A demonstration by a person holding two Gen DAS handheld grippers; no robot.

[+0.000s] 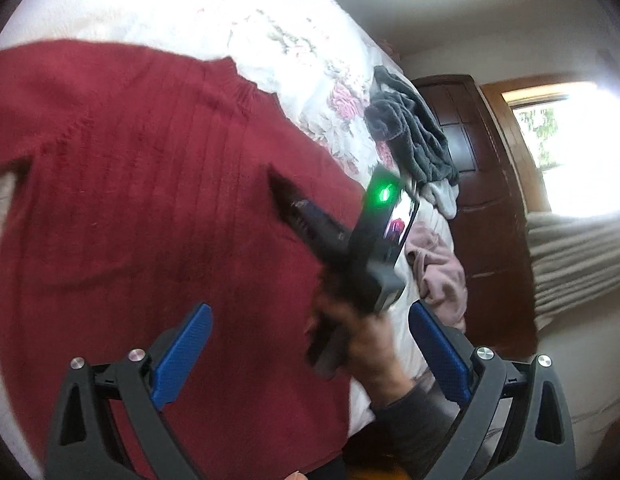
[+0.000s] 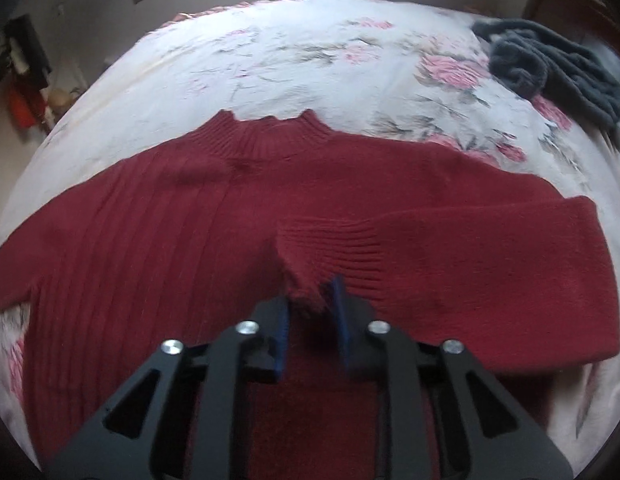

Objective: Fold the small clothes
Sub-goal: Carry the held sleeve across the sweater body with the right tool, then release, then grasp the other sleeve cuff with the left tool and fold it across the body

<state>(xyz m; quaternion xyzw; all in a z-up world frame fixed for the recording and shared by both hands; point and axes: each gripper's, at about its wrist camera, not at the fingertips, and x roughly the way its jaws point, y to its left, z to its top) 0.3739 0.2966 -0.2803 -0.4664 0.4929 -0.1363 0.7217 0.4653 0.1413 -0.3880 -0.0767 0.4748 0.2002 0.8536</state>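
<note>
A dark red knit sweater (image 2: 190, 240) lies flat on a floral bedspread (image 2: 310, 52), its collar (image 2: 270, 136) toward the far side. The right sleeve is folded across the body. My right gripper (image 2: 310, 304) is shut on that sleeve's ribbed cuff (image 2: 330, 248) over the sweater's middle. In the left wrist view the sweater (image 1: 130, 200) fills the left side, and a hand (image 1: 370, 344) holds the right gripper (image 1: 280, 190) with its tips sunk in the red knit. My left gripper (image 1: 310, 308) hovers open above the sweater's edge, nothing between its blue pads (image 1: 182, 356).
A dark grey garment (image 2: 550, 68) is crumpled at the bed's far right, with a pale pink garment (image 1: 438, 276) nearer the edge. A dark wooden door (image 1: 470, 152) and a bright window (image 1: 570, 140) stand beyond the bed. Curtains (image 1: 582, 256) hang at the right.
</note>
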